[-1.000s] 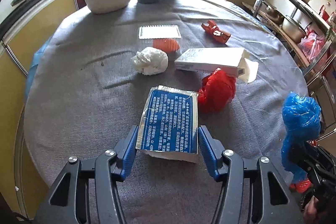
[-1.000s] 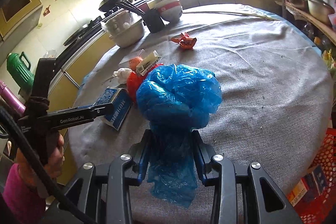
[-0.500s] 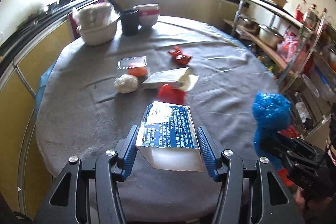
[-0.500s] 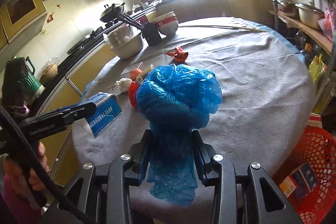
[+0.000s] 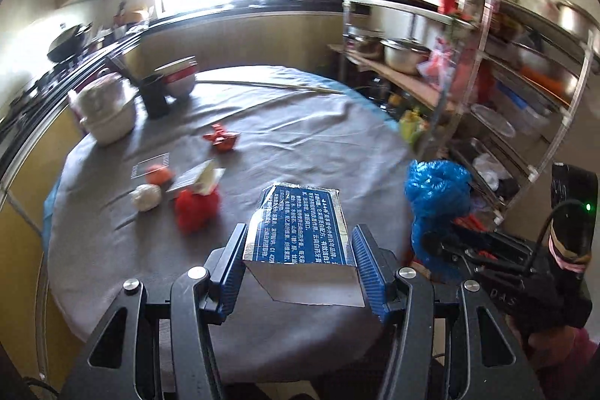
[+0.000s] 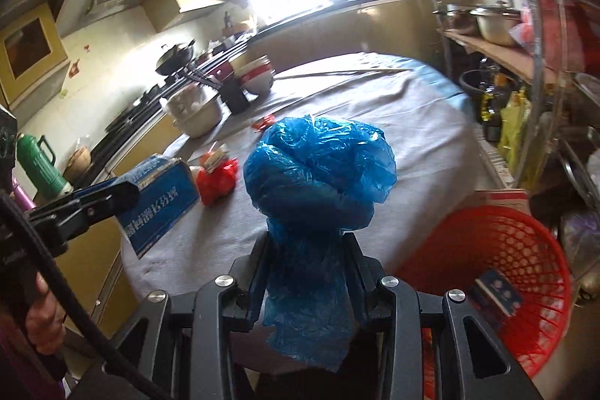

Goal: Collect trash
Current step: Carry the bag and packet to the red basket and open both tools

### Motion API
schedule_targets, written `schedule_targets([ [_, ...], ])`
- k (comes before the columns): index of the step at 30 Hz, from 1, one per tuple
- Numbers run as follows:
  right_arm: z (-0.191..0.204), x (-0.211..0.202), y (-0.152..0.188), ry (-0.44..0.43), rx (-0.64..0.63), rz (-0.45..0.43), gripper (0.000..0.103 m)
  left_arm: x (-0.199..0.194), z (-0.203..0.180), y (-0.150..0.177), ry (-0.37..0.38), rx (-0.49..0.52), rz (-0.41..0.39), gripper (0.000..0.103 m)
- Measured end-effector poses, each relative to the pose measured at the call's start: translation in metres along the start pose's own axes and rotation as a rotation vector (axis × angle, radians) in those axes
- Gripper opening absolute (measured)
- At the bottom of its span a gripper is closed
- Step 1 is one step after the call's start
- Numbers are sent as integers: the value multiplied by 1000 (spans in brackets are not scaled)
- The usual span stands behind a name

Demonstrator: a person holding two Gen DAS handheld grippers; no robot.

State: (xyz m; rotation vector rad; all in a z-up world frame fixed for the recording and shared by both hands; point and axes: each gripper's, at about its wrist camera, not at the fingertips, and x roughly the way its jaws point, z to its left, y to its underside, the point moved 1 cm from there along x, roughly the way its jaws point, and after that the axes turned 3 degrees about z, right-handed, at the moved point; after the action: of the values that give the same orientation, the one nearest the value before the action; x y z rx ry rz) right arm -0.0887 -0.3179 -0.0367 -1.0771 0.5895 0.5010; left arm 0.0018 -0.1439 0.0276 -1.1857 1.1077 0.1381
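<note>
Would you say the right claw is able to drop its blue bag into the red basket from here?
Probably yes: the right claw grips the blue bag, and the red basket sits open just beside it.

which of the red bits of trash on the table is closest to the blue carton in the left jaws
The crumpled red plastic bag, just left of the blue carton. The red wrapper lies farther back, toward the bowls.

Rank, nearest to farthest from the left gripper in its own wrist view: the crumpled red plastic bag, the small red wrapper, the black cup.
Left gripper, shut on the blue printed carton:
1. Crumpled red plastic bag, on the grey tablecloth just ahead and to the left.
2. Small red wrapper, mid-table, beyond the bag.
3. Black cup, at the far left edge beside the bowls.
</note>
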Motion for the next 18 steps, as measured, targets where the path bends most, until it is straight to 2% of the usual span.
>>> schedule_targets([
  [9,-84,-44,12,117,129,-49,40,13,-69,0,75,137,28,57],
  [14,-131,-56,25,177,212,-41,40,31,-111,1,139,215,66,57],
  [18,-159,-57,36,189,274,-15,40,51,-137,3,188,250,111,57],
])
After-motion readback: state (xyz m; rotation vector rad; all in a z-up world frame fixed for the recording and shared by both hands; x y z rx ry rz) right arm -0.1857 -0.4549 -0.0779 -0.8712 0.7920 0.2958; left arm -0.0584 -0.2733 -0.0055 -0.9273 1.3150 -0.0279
